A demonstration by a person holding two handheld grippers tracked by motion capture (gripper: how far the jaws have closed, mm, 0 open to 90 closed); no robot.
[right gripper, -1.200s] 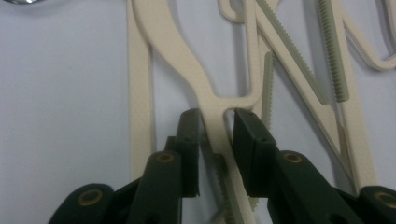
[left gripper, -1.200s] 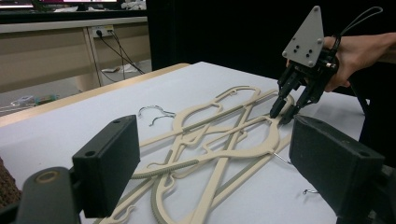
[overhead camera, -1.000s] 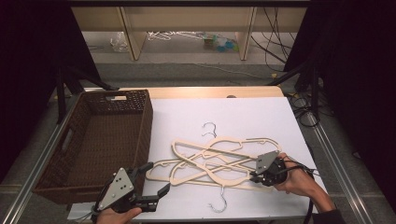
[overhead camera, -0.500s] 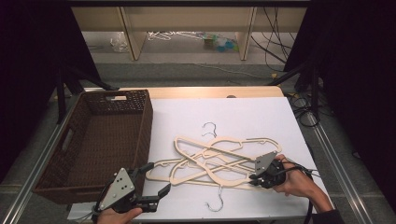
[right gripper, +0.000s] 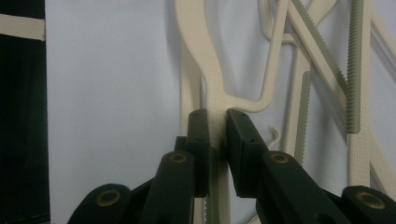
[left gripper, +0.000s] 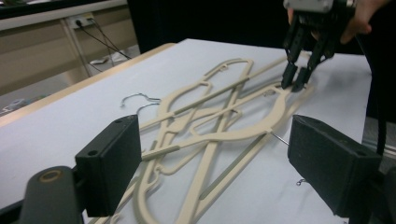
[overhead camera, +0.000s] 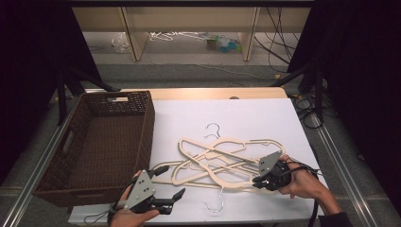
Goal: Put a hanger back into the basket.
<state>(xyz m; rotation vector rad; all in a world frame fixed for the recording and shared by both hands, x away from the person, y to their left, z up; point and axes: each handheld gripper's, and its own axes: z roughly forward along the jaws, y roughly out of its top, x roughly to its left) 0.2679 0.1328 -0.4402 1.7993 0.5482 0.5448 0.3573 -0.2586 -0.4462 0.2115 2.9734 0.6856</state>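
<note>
1. Right gripper [overhead camera: 259, 178] has just closed its jaws onto one cream hanger [right gripper: 212, 88] at the pile's right end.
2. Hangers [overhead camera: 222, 161] lie tangled on the white tabletop [overhead camera: 246, 118], long axes running toward the basket [overhead camera: 147, 127].
3. Left gripper [overhead camera: 172, 184] hovers wide open and empty, near the pile's left end.

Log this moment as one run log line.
right gripper: shut on hanger | left gripper: open, hovering near pile | basket: empty
</note>
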